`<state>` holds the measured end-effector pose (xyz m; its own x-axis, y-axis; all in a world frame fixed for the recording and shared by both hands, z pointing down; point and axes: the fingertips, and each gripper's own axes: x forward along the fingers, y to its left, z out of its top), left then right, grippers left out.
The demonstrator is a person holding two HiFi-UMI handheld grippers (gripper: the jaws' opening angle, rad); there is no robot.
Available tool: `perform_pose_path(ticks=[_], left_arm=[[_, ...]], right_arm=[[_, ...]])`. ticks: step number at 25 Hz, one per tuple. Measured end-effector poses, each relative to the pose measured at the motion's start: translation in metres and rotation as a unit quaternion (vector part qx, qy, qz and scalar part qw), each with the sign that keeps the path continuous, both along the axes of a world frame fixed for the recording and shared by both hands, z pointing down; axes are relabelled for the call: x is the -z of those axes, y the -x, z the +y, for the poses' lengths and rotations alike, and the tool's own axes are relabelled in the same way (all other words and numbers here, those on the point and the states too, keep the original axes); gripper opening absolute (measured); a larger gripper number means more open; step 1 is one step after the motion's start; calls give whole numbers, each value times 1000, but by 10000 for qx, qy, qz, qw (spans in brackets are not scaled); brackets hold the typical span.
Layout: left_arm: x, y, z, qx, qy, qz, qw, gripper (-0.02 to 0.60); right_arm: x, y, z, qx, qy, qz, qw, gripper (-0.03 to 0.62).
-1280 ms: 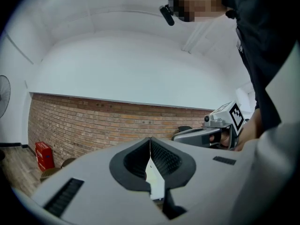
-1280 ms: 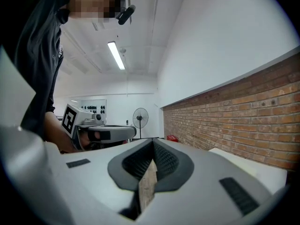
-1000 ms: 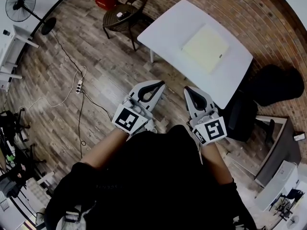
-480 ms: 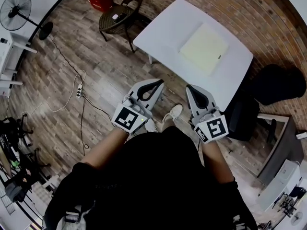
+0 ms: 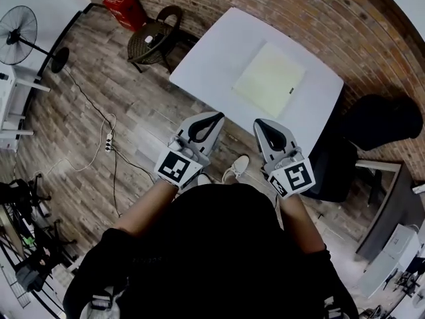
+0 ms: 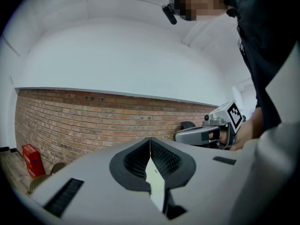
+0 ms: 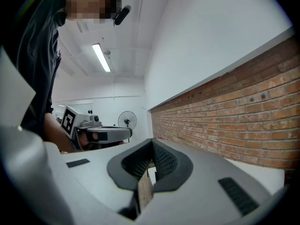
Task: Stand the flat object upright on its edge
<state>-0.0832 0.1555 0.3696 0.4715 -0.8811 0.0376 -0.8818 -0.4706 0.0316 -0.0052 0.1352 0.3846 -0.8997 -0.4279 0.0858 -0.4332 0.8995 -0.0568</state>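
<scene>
A pale yellow flat square object (image 5: 269,80) lies flat on the white table (image 5: 206,58) ahead in the head view. My left gripper (image 5: 214,116) and right gripper (image 5: 260,123) are held side by side in front of the person's body, short of the table's near edge. Both are shut with nothing between the jaws. In the left gripper view my left gripper (image 6: 150,139) has its tips touching, and the right gripper (image 6: 206,134) shows at the right. In the right gripper view my right gripper (image 7: 151,142) is shut too, with the left gripper (image 7: 101,134) at the left.
A brown wicker chair (image 5: 151,38) and a red crate (image 5: 121,4) stand left of the table. A brick wall (image 5: 319,18) runs behind it. A dark chair (image 5: 382,121) sits at the right. A fan (image 5: 20,28) and a floor cable (image 5: 109,138) lie at the left.
The view has shifted toward the table, which now lies lower and more central in the head view. A shoe has come into sight between the grippers. Both grippers stay shut.
</scene>
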Motion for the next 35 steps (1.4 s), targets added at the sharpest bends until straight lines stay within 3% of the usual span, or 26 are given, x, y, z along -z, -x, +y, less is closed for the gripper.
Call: perform_pose_path(ticks=[13,17,24,32,35], left_arm=[[5,-57,-84,-247,50,-174,9995,18],[4,-65,-100,-280,35,-65,9996,18],[-4,-76,-129,-502,197,-56,9985,18],[-11,-67,-182,-1103,68,100,9938,18],[-20,-60,-207,-1327,236,7,9909,18]], right_arm=[[0,-50,-71,28,-5,-36,10000,8],[-3,-59,-87,-28,48,-33,10000,8],[-11,-67,-113,-272,189,-75,9994,8],[-26,-60,-159,-863,312,83,9957,8],[-31,-54,-180,-1113,400,137,9929,8]])
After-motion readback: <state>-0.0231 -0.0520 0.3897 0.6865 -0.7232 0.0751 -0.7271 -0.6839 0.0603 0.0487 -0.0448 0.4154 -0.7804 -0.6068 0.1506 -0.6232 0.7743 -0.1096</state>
